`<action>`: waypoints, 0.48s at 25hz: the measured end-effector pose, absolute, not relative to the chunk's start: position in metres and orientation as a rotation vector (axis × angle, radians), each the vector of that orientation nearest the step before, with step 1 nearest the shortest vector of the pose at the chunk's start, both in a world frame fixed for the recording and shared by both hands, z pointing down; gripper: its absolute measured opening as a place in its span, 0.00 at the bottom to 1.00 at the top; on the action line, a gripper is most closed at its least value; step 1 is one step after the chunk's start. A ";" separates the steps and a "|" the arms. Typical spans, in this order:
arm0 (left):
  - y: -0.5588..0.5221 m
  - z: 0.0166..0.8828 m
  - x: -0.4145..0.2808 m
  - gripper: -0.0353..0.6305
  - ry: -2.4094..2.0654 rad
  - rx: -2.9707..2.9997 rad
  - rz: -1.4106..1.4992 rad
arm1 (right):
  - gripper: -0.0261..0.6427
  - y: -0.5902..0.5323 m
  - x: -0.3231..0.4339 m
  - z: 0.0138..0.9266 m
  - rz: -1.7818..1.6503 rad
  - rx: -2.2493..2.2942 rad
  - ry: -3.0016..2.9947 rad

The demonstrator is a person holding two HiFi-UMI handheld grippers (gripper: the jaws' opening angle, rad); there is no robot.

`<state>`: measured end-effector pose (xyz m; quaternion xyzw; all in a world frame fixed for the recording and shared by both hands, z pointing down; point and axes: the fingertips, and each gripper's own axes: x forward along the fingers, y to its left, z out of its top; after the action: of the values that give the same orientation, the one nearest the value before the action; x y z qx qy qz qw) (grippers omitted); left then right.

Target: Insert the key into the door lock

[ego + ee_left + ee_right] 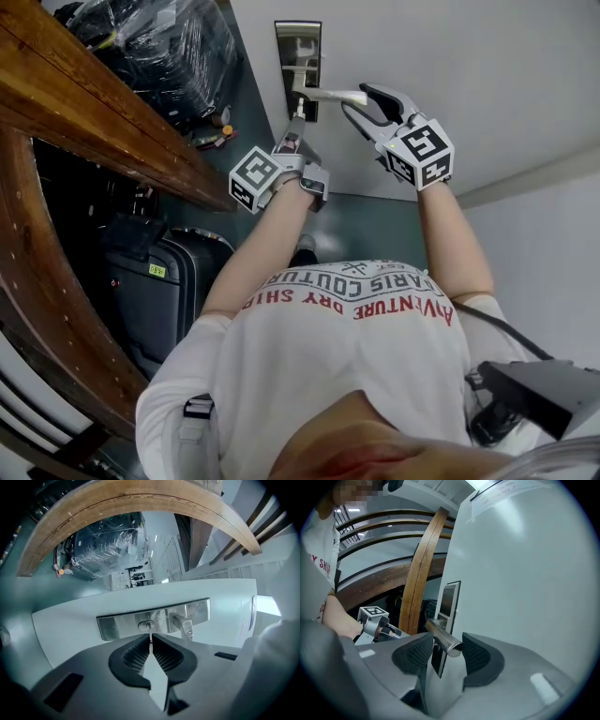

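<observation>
A steel lock plate [298, 52] sits on the white door [469, 75], with a lever handle [328, 95] sticking out of it. My left gripper [293, 131] points at the plate and is shut on a thin key [150, 638]. The key's tip is at the keyhole [146, 626] in the plate [117, 627], beside the handle [184, 626]. My right gripper [354, 99] sits over the free end of the handle [440, 634]. Its pads [419, 651] close on both sides of the lever, which fills the gap between them.
A curved wooden rail [84, 103] runs close along the left. A black suitcase [150, 300] and a plastic-wrapped bundle [159, 47] lie beyond it. The person's torso and both forearms fill the lower middle of the head view.
</observation>
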<state>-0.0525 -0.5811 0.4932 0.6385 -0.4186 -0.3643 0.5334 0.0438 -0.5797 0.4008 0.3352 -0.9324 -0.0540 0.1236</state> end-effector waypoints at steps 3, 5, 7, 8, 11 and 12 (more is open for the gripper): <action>-0.585 0.495 -0.052 0.09 -0.989 1.486 -0.894 | 0.32 -0.580 0.044 0.402 -0.158 0.970 -2.720; -0.588 0.494 -0.051 0.09 -0.987 1.467 -0.910 | 0.32 -0.579 0.043 0.401 -0.158 0.966 -2.721; -0.590 0.493 -0.051 0.09 -0.988 1.453 -0.921 | 0.31 -0.578 0.043 0.400 -0.158 0.961 -2.721; -0.591 0.493 -0.050 0.09 -0.990 1.447 -0.926 | 0.31 -0.578 0.043 0.400 -0.158 0.957 -2.720; -0.597 0.493 -0.050 0.09 -0.988 1.430 -0.946 | 0.31 -0.578 0.044 0.400 -0.162 0.949 -2.719; -0.600 0.494 -0.050 0.09 -0.986 1.424 -0.951 | 0.31 -0.578 0.044 0.400 -0.163 0.945 -2.718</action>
<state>-0.0499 -0.6003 0.4939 0.6016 -0.4165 -0.4020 0.5504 0.0438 -0.5785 0.4004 0.3250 -0.9351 -0.0561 0.1296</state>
